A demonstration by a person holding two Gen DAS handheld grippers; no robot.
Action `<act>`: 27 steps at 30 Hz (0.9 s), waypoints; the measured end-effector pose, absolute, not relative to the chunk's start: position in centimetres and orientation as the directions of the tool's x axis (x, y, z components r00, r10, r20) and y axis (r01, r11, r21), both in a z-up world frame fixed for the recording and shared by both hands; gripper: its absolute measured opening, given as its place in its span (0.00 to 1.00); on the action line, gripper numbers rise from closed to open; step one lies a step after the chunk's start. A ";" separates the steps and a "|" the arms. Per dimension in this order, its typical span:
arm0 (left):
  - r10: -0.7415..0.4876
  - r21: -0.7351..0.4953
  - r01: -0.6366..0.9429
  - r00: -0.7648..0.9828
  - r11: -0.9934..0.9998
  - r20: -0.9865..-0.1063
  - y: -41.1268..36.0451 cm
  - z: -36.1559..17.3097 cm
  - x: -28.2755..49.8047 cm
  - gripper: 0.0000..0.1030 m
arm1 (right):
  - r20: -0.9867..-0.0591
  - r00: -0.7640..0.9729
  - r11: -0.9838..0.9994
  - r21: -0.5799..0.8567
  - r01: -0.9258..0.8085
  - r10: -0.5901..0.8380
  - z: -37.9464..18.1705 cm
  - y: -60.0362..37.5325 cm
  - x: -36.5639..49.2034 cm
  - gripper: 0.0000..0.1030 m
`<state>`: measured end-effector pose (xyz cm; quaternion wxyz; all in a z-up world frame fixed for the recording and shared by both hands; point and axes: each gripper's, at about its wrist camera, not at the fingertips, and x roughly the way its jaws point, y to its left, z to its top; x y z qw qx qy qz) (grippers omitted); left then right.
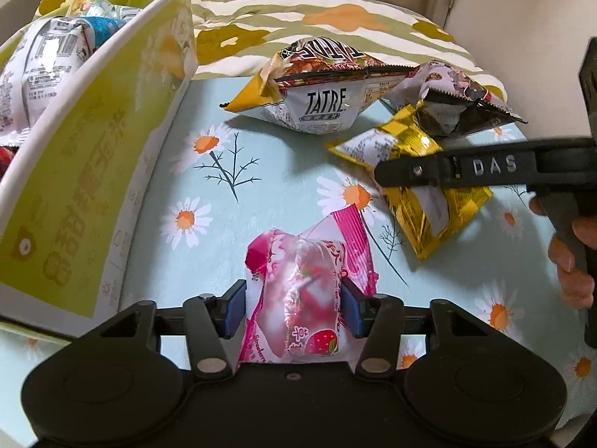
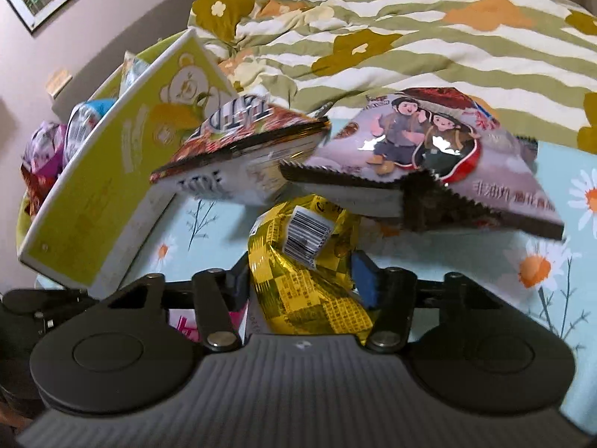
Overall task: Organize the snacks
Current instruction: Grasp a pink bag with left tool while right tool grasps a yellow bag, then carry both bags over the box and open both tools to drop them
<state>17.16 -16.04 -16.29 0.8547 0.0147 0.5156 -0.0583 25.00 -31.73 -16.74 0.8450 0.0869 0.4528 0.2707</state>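
My left gripper point(image 1: 293, 308) is shut on a pink strawberry snack packet point(image 1: 298, 291), held just above the daisy-print cloth. My right gripper point(image 2: 302, 280) is shut on a gold checkered snack packet point(image 2: 309, 261); that packet also shows in the left wrist view point(image 1: 429, 220), with the right gripper's finger point(image 1: 447, 168) across it. A TATRE packet point(image 1: 317, 86) and a lilac cartoon packet point(image 1: 455, 93) lie beyond. The green-and-white box point(image 1: 93, 149) at left holds several packets point(image 1: 41, 67).
The box point(image 2: 112, 201) stands left of the right gripper, the TATRE packet point(image 2: 242, 156) and the lilac packet point(image 2: 429, 149) just ahead of it. A striped floral quilt point(image 2: 373, 37) lies behind. A cream wall point(image 1: 522, 18) edges the right.
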 end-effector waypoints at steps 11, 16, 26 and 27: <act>-0.122 -0.085 0.094 0.531 0.992 -0.838 -14.9 -12.5 14.6 0.44 | -0.702 0.467 0.839 0.387 -0.383 0.537 -13.7 -31.4 20.7 0.50; -0.143 -0.115 0.085 0.603 0.990 -0.785 -13.9 -8.5 12.9 0.44 | -0.664 0.512 0.835 0.374 -0.405 0.545 -10.3 -31.0 18.8 0.50; -0.074 -0.116 0.006 0.809 0.993 -0.583 -8.1 2.1 10.0 0.44 | -0.532 0.595 0.798 0.362 -0.483 0.602 -1.4 -28.5 17.2 0.50; -0.063 -0.114 -0.003 0.819 0.993 -0.570 -7.1 2.9 10.0 0.44 | -0.518 0.600 0.791 0.364 -0.491 0.610 -0.5 -27.8 17.2 0.50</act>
